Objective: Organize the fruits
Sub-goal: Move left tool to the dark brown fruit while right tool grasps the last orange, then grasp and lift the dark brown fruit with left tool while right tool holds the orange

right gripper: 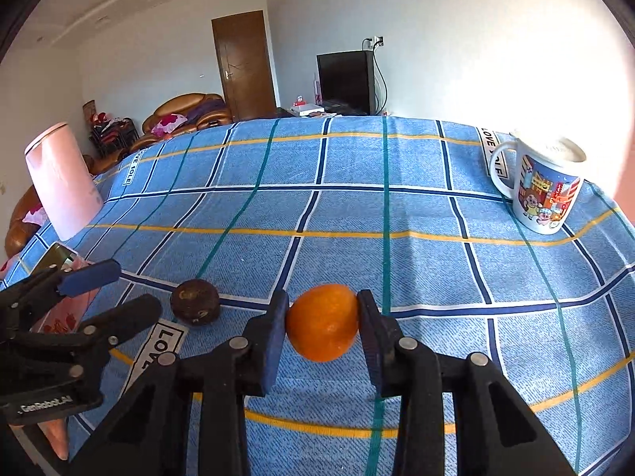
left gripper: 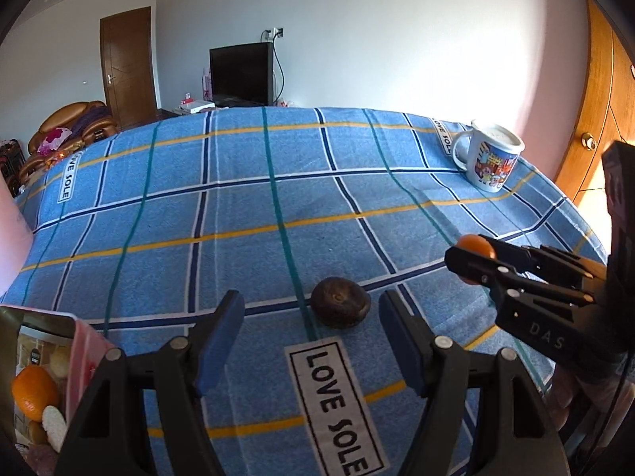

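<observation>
My right gripper (right gripper: 322, 317) is shut on an orange (right gripper: 322, 322), held just above the blue checked cloth; the orange also shows in the left wrist view (left gripper: 476, 249). A dark brown round fruit (left gripper: 340, 308) lies on the cloth just ahead of my left gripper (left gripper: 311, 325), which is open and empty. The brown fruit also shows in the right wrist view (right gripper: 195, 302), with the left gripper (right gripper: 119, 289) beside it. A pink box (left gripper: 85, 361) at the lower left holds another orange (left gripper: 33, 394).
A printed white mug (left gripper: 490, 160) stands at the far right of the cloth, also in the right wrist view (right gripper: 545, 188). A pink cylindrical container (right gripper: 63, 182) stands at the table's left edge. A television, door and sofa lie beyond the table.
</observation>
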`<state>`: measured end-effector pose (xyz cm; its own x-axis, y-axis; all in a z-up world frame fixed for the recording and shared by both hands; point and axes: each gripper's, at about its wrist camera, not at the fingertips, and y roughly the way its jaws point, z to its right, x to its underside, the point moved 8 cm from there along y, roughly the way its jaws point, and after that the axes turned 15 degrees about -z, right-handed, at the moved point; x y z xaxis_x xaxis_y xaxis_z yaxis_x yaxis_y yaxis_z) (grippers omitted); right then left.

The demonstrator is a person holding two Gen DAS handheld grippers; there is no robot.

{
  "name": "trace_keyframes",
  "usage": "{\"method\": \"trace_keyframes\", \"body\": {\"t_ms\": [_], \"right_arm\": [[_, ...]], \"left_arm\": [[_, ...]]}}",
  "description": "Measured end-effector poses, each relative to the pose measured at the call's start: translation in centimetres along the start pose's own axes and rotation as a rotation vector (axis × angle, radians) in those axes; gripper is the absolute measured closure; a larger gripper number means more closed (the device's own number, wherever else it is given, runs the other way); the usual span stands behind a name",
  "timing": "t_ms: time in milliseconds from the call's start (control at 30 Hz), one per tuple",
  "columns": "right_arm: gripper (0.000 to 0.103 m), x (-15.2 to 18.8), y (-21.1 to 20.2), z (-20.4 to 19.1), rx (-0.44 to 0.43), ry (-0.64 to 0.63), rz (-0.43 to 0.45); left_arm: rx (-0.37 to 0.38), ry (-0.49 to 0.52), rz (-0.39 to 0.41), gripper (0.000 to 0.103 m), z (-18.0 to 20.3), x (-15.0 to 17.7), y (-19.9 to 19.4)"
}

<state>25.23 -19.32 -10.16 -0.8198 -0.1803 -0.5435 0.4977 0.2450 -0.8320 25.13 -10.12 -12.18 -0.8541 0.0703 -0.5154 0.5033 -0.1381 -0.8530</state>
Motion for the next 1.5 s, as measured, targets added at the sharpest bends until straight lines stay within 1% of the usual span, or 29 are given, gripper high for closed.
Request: {"method": "trace_keyframes", "body": {"t_ms": [100,267,333,433,467,567,667,800,1200,1500], "right_arm": [[0.066,-0.1,0.0,0.2,-0.016,0.011,0.005],[0.066,0.1,-0.1,0.3,-0.028,0.016,0.010],[0.066,0.1,-0.1,0.5,-0.034,0.023,0.013],[0.066,0.1,-0.2,0.4,-0.029,0.016,0.018],[0.066,0.2,-0.3,0.2,-0.027,0.010,0.021],[0.066,0.2,-0.6,0.1,-0.034,0.004,0.038],[0.066,0.2,-1.1,0.1,-0.043,0.002,0.059],[0.066,0.2,-1.8,-0.3,-0.051,-0.012,0.090],[0.066,0.2,-3.4,-1.0,-0.029,-0.049,0.169],[0.066,0.3,-4.7,-1.4,-0.019,-0.064,0.230]], "left_arm": [[0.002,-0.016,-0.035,0.030,0.0,-0.7,1.4],[0.016,0.011,-0.095,0.033,1.2,-0.8,3.3],[0.030,0.013,-0.132,0.044,1.5,-0.7,4.1],[0.030,0.030,-0.131,0.056,1.9,-0.7,4.1],[0.029,0.034,-0.129,0.061,2.0,-0.7,4.0],[0.050,0.042,-0.125,0.062,2.1,-0.4,3.7],[0.067,0.037,-0.105,0.062,2.1,-0.2,3.1],[0.072,0.036,-0.045,0.062,1.8,-0.1,1.7],[0.030,0.032,0.089,0.062,1.4,0.0,-1.1],[0.015,0.027,0.145,0.062,1.3,0.1,-2.2]]}}
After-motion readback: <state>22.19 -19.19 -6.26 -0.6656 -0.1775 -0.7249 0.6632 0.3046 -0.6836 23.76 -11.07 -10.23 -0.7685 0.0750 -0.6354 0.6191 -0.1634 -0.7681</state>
